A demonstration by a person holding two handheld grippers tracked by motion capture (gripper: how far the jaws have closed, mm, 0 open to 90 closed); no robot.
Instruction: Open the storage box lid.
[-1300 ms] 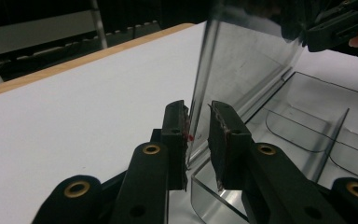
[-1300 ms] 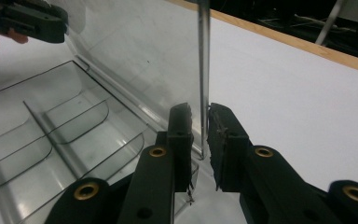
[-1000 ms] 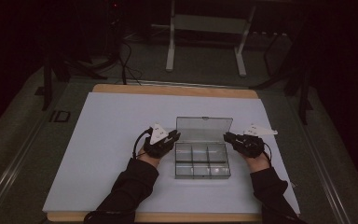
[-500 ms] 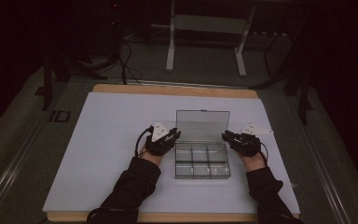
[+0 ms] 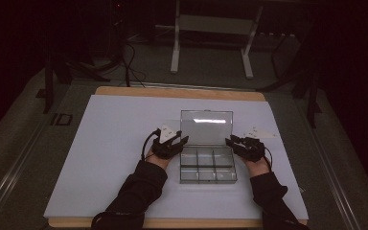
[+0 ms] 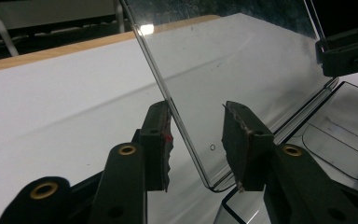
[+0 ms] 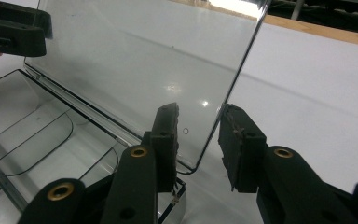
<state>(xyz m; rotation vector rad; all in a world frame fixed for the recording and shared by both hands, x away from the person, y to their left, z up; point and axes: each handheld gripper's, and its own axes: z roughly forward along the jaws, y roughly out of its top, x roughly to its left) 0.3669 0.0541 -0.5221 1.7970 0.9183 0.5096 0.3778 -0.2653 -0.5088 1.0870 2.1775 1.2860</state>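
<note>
Both hands sit slightly nearer than before; left gripper (image 6: 196, 144) and right gripper (image 7: 198, 140) fingers, spread, straddle the upright lid (image 5: 206, 127) edges

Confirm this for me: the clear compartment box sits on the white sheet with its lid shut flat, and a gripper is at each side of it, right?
Not quite. The lid is open, standing up behind the clear compartment box, as the high view shows. The left gripper and right gripper are indeed at each side, on the white sheet.

No lettering, label, brand, number or sign can be read on anything in these views.
</note>
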